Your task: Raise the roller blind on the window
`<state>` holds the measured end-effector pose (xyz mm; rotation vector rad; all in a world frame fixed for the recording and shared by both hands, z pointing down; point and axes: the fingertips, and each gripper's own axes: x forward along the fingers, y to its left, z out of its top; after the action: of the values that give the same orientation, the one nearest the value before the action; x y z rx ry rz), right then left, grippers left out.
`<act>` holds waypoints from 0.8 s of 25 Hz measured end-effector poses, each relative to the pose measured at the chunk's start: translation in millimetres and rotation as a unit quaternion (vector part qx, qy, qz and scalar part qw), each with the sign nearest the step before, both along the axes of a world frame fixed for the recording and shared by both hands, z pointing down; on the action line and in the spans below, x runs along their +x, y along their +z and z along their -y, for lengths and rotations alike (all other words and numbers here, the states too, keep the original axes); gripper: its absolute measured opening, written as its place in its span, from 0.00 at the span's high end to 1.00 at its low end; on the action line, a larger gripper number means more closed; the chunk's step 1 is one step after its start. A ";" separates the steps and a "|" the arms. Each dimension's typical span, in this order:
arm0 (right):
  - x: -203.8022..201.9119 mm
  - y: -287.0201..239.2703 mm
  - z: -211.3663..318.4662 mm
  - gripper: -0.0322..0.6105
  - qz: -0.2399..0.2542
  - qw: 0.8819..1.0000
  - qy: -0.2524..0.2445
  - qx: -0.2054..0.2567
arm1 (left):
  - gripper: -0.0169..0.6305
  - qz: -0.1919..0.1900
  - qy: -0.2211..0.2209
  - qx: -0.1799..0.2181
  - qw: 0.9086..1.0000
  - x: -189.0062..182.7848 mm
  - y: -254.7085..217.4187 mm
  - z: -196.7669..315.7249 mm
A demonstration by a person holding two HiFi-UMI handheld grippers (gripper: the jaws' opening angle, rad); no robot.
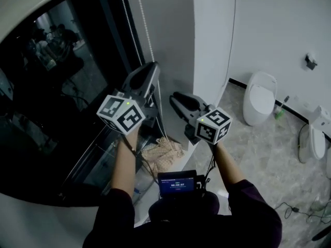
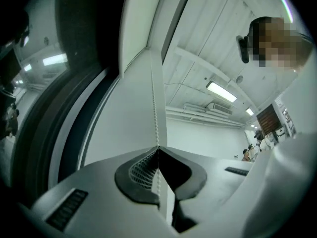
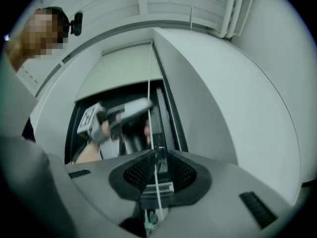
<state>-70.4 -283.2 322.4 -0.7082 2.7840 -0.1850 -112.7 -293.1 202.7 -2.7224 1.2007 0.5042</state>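
Observation:
A white bead chain [image 1: 146, 30] hangs beside the dark window [image 1: 57, 87]. My left gripper [image 1: 153, 66] is raised against it, higher than the right. In the left gripper view its jaws [image 2: 158, 150] meet on the chain [image 2: 155, 113], which runs up from between the pads. My right gripper [image 1: 175, 98] sits lower and to the right. In the right gripper view its jaws [image 3: 157, 155] stand slightly apart, and the chain [image 3: 150, 83] passes through the gap without being pinched. The pale roller blind [image 3: 124, 71] covers the top of the window.
A white wall column [image 1: 212, 40] stands right of the chain. A crumpled cloth [image 1: 163, 151] lies below the grippers. White toilets [image 1: 259, 97] [image 1: 314, 138] stand on the floor to the right, with cables [image 1: 295, 208] nearby. A small screen [image 1: 177, 183] sits at my chest.

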 end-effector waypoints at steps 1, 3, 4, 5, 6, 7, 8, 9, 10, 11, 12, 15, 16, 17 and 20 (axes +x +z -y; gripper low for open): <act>0.0 -23.4 3.6 0.86 0.010 1.000 -0.001 0.018 | 0.95 0.000 0.004 -0.019 1.000 0.5 19.6 4.5; -2.4 -68.7 8.6 0.86 0.023 0.998 -0.002 0.055 | 0.95 -0.005 0.013 -0.060 0.998 1.1 61.5 10.3; -4.7 -89.9 9.9 0.86 0.028 0.997 -0.002 0.073 | 0.95 -0.004 0.016 -0.076 0.997 1.9 81.2 11.1; -7.8 -109.9 11.0 0.86 0.032 0.995 -0.001 0.090 | 0.95 0.001 0.017 -0.089 0.996 2.7 99.2 10.7; -11.3 -128.4 12.1 0.86 0.037 0.994 0.000 0.104 | 0.95 0.006 0.018 -0.101 0.995 3.6 115.4 9.3; -14.7 -144.8 13.4 0.86 0.040 0.992 0.002 0.116 | 0.95 0.009 0.019 -0.113 0.993 5.1 130.1 6.8; -17.3 -158.6 15.2 0.86 0.042 0.991 0.005 0.124 | 0.95 0.010 0.021 -0.126 0.992 7.7 143.6 3.3; -18.6 -169.5 16.9 0.86 0.044 0.991 0.007 0.128 | 0.95 0.010 0.023 -0.137 0.990 11.7 156.1 -1.1; -19.2 -177.8 17.7 0.86 0.046 0.990 0.006 0.131 | 0.95 0.014 0.024 -0.146 0.989 16.5 167.5 -5.9; -20.1 -184.4 16.8 0.86 0.048 0.990 0.002 0.134 | 0.95 0.021 0.022 -0.152 0.988 20.9 177.3 -10.3; -22.0 -189.9 14.2 0.86 0.048 0.989 -0.003 0.138 | 0.95 0.030 0.019 -0.156 0.987 23.8 184.8 -13.3; -30.8 -198.4 4.9 0.87 0.031 0.986 -0.006 0.163 | 0.95 0.030 0.019 -0.161 0.986 25.7 193.0 -16.7; -33.2 -199.1 2.9 0.92 0.024 0.985 -0.004 0.170 | 0.95 0.026 0.020 -0.161 0.986 24.9 192.4 -17.2; -35.1 -199.7 1.2 0.92 0.021 0.984 -0.004 0.176 | 0.95 0.024 0.020 -0.159 0.987 23.5 191.2 -17.7; -34.0 -200.7 -2.3 0.93 0.028 0.983 -0.006 0.180 | 0.95 0.003 0.023 -0.159 0.987 16.0 187.6 -20.7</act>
<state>-104.4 -280.9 121.7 -0.5842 2.6630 0.2855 -96.7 -272.4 390.3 -3.0185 1.3215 0.3318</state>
